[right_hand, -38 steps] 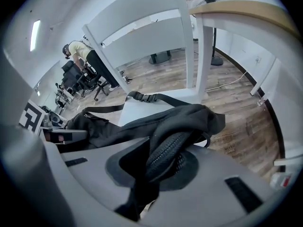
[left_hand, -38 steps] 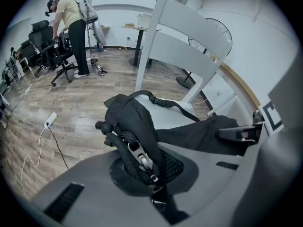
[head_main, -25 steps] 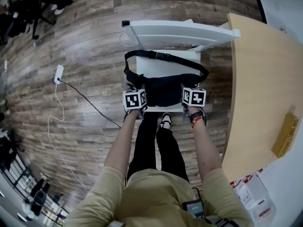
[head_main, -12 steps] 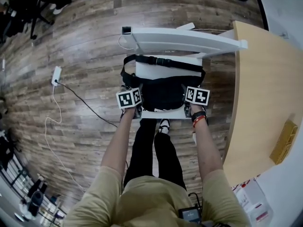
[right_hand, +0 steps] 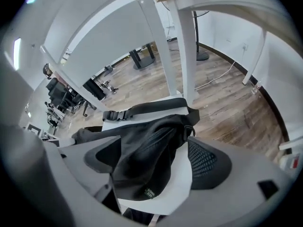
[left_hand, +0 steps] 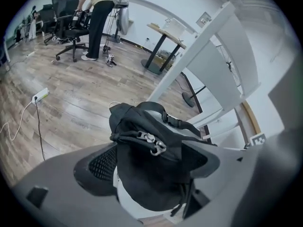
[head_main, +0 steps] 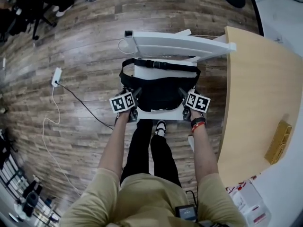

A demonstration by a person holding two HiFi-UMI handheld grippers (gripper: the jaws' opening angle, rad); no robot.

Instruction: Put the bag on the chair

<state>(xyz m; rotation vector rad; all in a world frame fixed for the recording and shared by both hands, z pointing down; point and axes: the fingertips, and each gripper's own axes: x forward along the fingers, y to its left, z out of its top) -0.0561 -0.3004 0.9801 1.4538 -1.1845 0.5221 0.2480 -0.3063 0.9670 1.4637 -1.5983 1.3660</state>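
Observation:
A black waist bag (head_main: 158, 92) lies on the seat of the white chair (head_main: 180, 44), its strap looped toward the backrest. My left gripper (head_main: 134, 96) is at the bag's left end and my right gripper (head_main: 183, 94) at its right end. Both have just been opening their jaws and stand open. In the left gripper view the zippered end of the bag (left_hand: 142, 141) sits between the spread jaws of the left gripper (left_hand: 152, 167), with the pads off it. In the right gripper view the other end of the bag (right_hand: 142, 150) lies loose between the jaws of the right gripper (right_hand: 154, 161).
A curved wooden desk (head_main: 260, 89) runs along the right, close to the chair, with a yellow box (head_main: 277, 141) on it. A power strip (head_main: 57, 74) and its cable lie on the wood floor at left. A person (left_hand: 102, 13) stands by office chairs far off.
Both grippers have opened and let go of the bag's ends, drawing slightly outward and back. The bag now rests on the seat by itself.

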